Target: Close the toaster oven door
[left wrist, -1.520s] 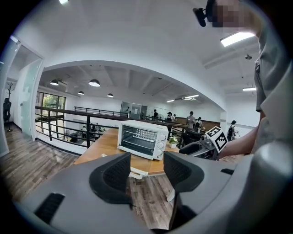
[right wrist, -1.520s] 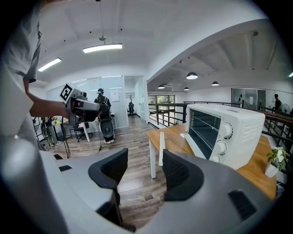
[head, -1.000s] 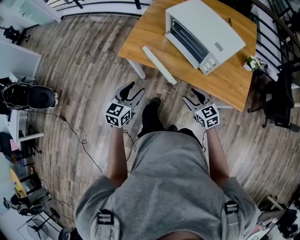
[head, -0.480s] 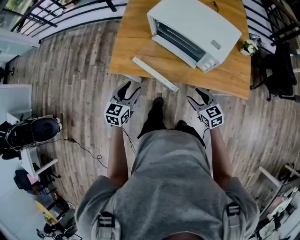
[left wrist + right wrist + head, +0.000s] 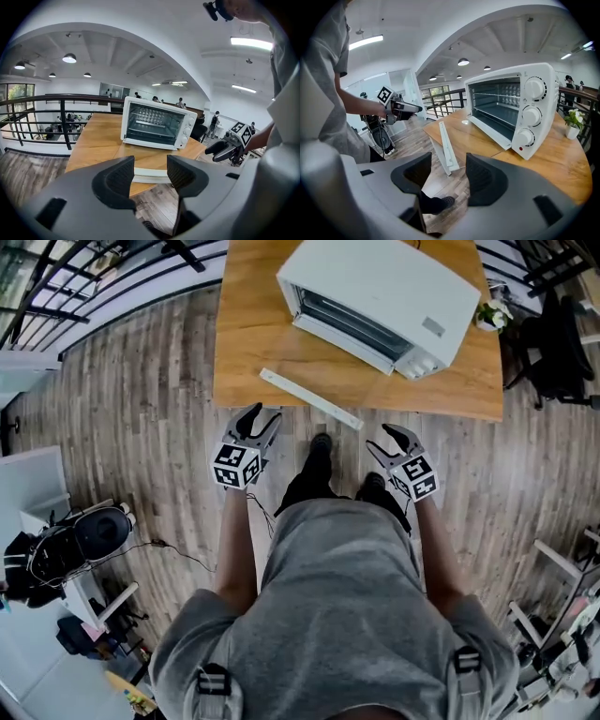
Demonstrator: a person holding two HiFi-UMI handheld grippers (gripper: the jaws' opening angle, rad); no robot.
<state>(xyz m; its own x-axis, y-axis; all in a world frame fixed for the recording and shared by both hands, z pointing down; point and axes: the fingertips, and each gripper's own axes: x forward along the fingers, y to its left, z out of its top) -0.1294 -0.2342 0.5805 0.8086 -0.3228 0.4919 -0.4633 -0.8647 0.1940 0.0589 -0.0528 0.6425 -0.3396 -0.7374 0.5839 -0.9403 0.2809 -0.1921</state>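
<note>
In the head view the toaster oven [image 5: 380,301] is seen on the table [image 5: 244,352], its door [image 5: 309,399] dropped open. In the left gripper view the left gripper [image 5: 151,169] is shown released and empty. In the right gripper view the right gripper [image 5: 448,173] is shown likewise. The door's front edge is best lifted evenly from beneath.

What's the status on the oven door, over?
Left claw and right claw both open, empty, short of the table. Door folded down, wide open. Nothing in the way.
</note>
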